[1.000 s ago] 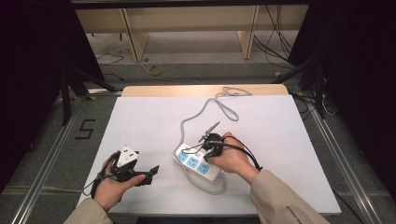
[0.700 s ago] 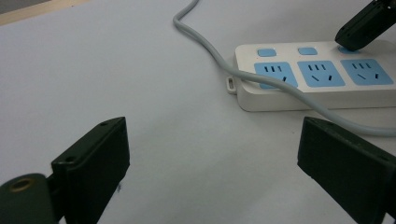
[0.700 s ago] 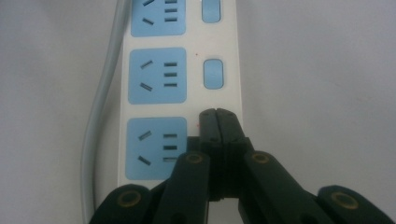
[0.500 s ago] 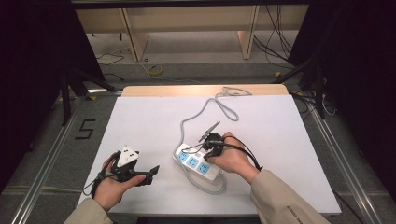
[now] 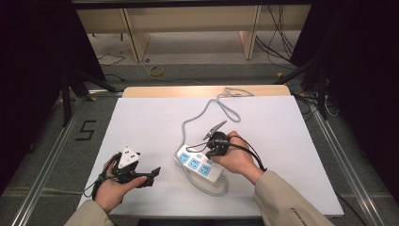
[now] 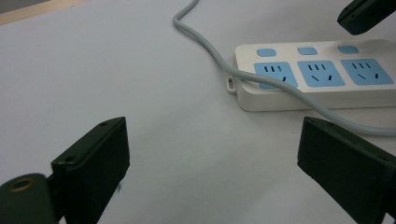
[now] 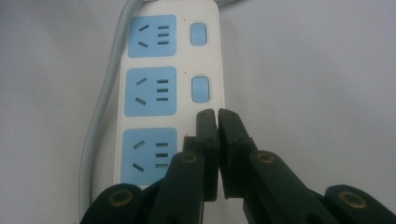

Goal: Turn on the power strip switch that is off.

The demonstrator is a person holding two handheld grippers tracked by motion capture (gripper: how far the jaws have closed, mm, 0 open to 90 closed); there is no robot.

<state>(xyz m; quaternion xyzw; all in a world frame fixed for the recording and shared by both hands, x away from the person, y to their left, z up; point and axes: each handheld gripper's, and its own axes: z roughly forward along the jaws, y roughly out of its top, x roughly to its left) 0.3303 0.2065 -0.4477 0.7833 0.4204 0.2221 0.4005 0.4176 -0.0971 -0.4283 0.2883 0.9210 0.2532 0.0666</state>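
A white power strip (image 5: 200,165) with three blue sockets and blue switches lies on the white table, also in the left gripper view (image 6: 317,79) and the right gripper view (image 7: 149,88). My right gripper (image 5: 210,154) points down at the strip's switch row. Its jaws (image 7: 217,114) stand together with only a thin slit, having just eased apart a little, and nothing is between them. They cover the spot of the nearest switch. My left gripper (image 5: 151,176) rests open (image 6: 212,144) at the front left, aimed at the strip, holding nothing.
The strip's grey cord (image 5: 202,115) loops around its front end and runs to the table's far edge. The other gripper's tip (image 6: 366,16) hangs above the strip's far end. White tabletop (image 5: 282,141) lies bare to the right and left.
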